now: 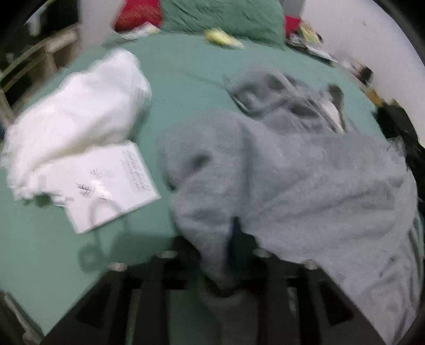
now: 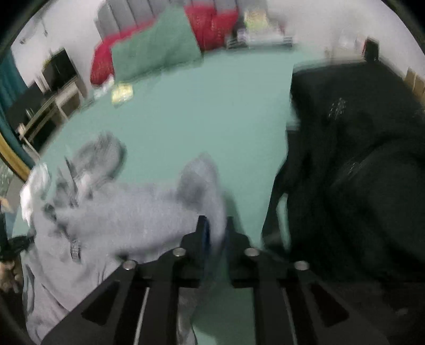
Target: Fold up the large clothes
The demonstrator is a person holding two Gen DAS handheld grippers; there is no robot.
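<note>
Item: soft grey fleece hooded garment (image 1: 305, 169), rumpled on the green bed sheet (image 1: 186, 79), its long axis running from the hood (image 1: 279, 93) at the far end back to both tongs at the near edge. Left gripper (image 1: 233, 246) and right gripper (image 2: 216, 231) are each clamped narrow on a near fold, equally close. White bundle (image 1: 79, 106) lies left of the garment; black clothing (image 2: 358, 159) lies right.

A green sheet (image 2: 212, 114) is covering the bed — a green pillow (image 2: 156, 45) and red cushions (image 2: 212, 24) are leaning at its head against a pale wall (image 2: 318, 24). A white shelf unit (image 2: 57, 100) is standing beside the bed, a dark screen (image 2: 59, 69) sitting on it.
</note>
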